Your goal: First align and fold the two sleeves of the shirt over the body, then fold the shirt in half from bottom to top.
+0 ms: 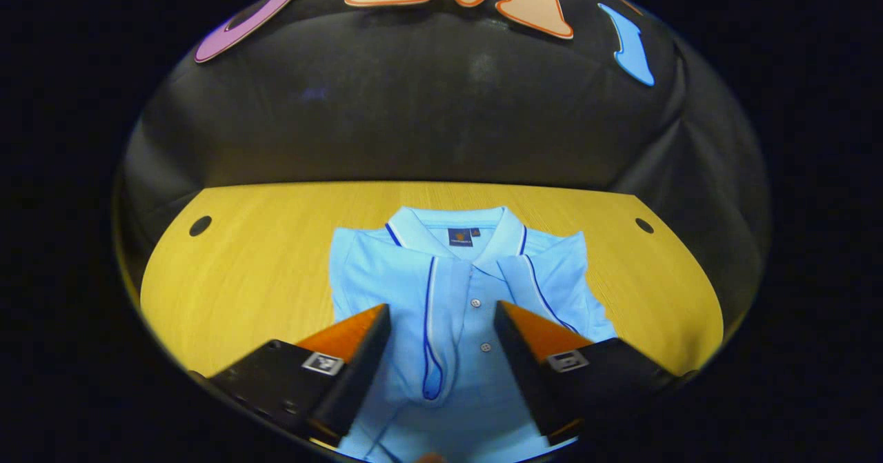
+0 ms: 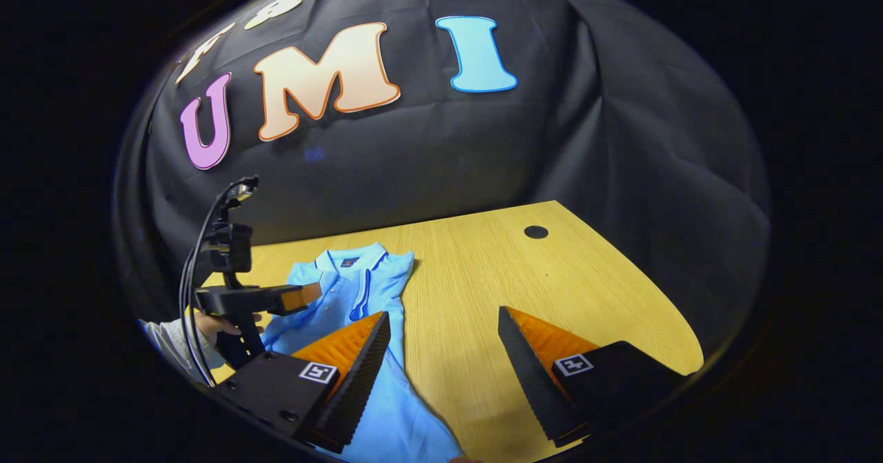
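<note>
Shirt [image 1: 455, 290] lies under open left hand-held gripper [image 1: 441, 325]

No wording can be read. The light blue polo shirt [image 1: 455, 290] carries a small dark neck label [image 1: 460, 237], its print too small to tell. Each tool bears square black-and-white marker tags [image 1: 323, 362], patterns without letters.

You've got a wooden counter [image 1: 262, 270] with round holes near its far corners; the shirt [image 1: 455, 290] lies flat on it, collar farthest from you
</note>
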`<state>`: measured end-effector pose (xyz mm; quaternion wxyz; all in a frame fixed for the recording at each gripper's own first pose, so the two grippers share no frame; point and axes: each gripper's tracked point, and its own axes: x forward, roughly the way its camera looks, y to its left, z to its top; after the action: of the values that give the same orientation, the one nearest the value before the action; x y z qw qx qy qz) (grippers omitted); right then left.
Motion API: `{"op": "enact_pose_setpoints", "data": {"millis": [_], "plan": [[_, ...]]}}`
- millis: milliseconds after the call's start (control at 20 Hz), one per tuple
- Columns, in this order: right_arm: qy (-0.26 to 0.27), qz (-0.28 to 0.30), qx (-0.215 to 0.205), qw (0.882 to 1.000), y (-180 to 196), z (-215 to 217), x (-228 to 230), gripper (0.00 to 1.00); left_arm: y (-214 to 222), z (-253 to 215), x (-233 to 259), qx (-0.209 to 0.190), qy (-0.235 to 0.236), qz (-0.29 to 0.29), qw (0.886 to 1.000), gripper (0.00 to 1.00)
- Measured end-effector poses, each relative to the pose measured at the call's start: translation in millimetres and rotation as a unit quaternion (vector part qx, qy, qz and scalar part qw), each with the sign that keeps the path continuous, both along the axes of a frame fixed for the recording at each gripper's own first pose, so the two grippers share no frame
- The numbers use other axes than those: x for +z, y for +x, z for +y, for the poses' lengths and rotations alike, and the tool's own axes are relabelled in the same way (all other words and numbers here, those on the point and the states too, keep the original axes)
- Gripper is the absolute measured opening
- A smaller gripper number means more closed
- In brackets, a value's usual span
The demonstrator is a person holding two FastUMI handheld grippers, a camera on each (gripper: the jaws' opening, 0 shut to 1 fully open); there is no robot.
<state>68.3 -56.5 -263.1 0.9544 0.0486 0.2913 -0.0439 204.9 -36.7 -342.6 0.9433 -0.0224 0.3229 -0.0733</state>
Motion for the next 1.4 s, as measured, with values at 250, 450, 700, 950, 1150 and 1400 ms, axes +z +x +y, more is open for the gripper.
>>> {"op": "enact_pose_setpoints", "data": {"millis": [250, 450, 700, 950, 1150, 1400], "plan": [[-0.009, -0.034, -0.004, 0.999, -2, 8, 21, 0.98, -40, 33, 53, 0.026, -0.023, -0.048, 0.998, 0.96], [-0.013, -0.040, 0.030, 0.999, -28, 15, 33, 0.94, -98, 51, 86, 0.033, -0.028, -0.058, 0.997, 0.96], [-0.012, -0.039, 0.061, 0.997, -77, 14, 42, 0.94, -171, 73, 108, 0.068, -0.020, -0.078, 0.994, 0.95], [-0.010, -0.023, 0.076, 0.997, -129, 6, 34, 0.98, -247, 84, 99, 0.064, 0.007, -0.054, 0.996, 0.95], [-0.011, 0.009, 0.083, 0.996, -177, 6, 8, 0.98, -301, 85, 82, 0.039, 0.037, -0.033, 0.998, 0.95], [-0.024, 0.064, 0.101, 0.993, -230, 6, -33, 0.98, -362, 88, 35, 0.032, 0.044, 0.028, 0.998, 0.95]]}}
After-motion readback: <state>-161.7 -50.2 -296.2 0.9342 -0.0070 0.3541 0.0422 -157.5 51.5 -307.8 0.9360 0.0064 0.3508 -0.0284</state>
